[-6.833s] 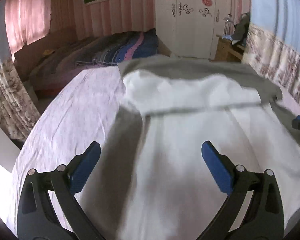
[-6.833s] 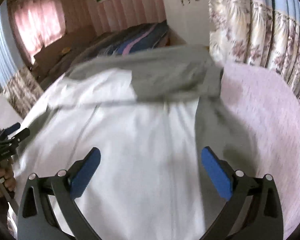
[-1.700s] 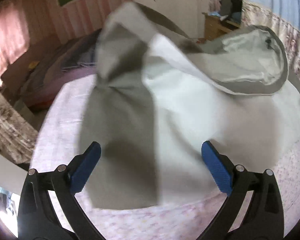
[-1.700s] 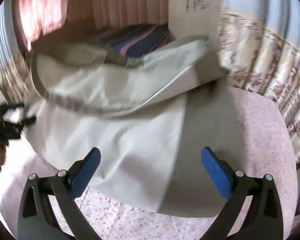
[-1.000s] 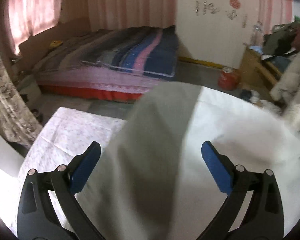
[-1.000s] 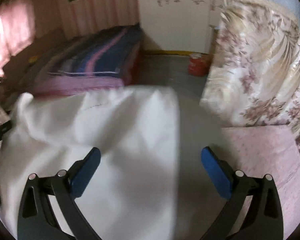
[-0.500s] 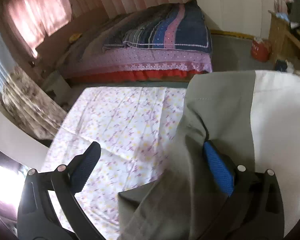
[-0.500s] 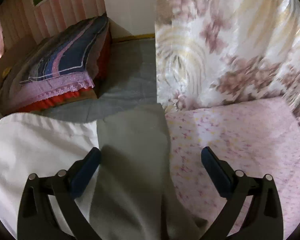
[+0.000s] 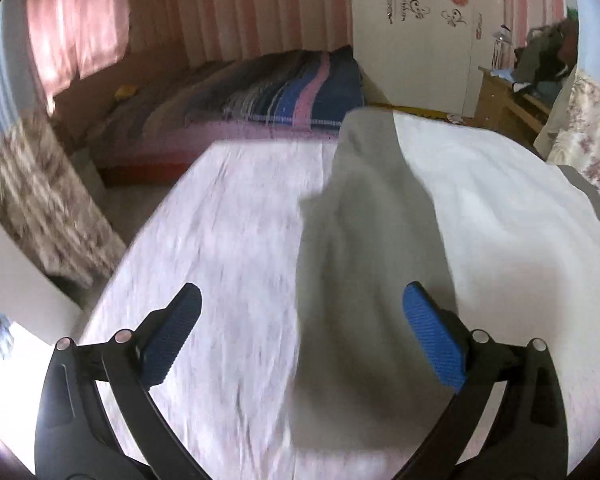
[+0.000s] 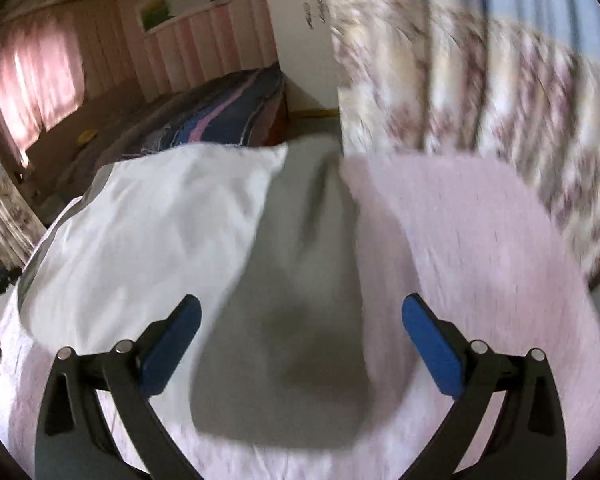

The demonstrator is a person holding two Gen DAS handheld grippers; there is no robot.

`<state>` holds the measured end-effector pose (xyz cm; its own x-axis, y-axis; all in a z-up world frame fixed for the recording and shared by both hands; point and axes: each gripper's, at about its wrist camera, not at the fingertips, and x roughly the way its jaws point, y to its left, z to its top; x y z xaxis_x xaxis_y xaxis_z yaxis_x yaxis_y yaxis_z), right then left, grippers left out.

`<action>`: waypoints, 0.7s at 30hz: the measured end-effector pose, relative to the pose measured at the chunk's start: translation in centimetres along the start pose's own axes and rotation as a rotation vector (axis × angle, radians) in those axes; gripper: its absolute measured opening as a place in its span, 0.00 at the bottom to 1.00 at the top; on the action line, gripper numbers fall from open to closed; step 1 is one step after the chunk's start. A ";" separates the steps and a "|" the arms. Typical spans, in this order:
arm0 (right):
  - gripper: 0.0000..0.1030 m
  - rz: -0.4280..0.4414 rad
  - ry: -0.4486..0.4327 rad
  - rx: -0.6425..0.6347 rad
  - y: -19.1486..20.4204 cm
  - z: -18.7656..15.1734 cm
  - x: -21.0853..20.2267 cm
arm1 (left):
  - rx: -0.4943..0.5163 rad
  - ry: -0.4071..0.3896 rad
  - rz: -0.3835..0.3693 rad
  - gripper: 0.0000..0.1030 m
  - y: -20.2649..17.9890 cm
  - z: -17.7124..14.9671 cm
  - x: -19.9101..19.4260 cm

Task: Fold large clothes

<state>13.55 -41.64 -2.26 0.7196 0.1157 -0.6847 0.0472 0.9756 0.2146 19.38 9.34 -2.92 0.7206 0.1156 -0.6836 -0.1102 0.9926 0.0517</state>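
Beyond garment [image 9: 480, 200], striped bed [image 9: 284, 92], floral curtain [image 10: 480, 112], wardrobe [image 9: 416, 28]

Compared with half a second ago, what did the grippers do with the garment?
The left gripper opened and let go of the grey sleeve; the garment now lies flat on the pink sheet. The right gripper stayed open.
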 end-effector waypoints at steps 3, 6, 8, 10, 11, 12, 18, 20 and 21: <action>0.97 0.033 0.010 0.044 -0.8 -2.7 0.4 | -0.025 0.016 -0.037 0.97 0.2 -2.0 0.5; 0.75 0.046 -0.044 0.038 -0.6 -4.0 0.2 | -0.018 0.014 -0.049 0.96 -0.4 -3.0 1.4; 0.41 0.062 -0.074 0.031 -0.2 -4.4 -0.2 | -0.035 -0.003 -0.064 0.91 -0.7 -3.4 1.5; 0.27 0.096 -0.074 0.025 0.2 -5.0 -0.6 | -0.042 -0.006 -0.117 0.75 -0.7 -3.7 1.6; 0.24 0.084 -0.074 0.017 0.4 -5.0 -0.7 | -0.040 0.002 -0.148 0.55 -0.9 -3.8 1.6; 0.20 0.083 -0.073 0.015 0.6 -5.0 -0.9 | -0.036 0.011 -0.176 0.35 -1.1 -3.9 1.6; 0.10 0.141 -0.039 -0.001 -0.3 -6.0 -2.3 | 0.004 -0.006 -0.196 0.04 -0.7 -4.8 -0.1; 0.09 0.151 -0.024 -0.026 -0.6 -7.1 -3.1 | 0.044 -0.011 -0.201 0.03 -0.5 -6.1 -1.4; 0.08 0.149 -0.013 -0.034 -0.7 -7.5 -3.1 | 0.061 -0.013 -0.199 0.03 -0.5 -6.7 -1.8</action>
<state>6.10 -41.31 -5.48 0.7260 0.2573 -0.6377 -0.0837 0.9536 0.2893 13.54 8.35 -6.58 0.7331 -0.0832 -0.6750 0.0766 0.9963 -0.0396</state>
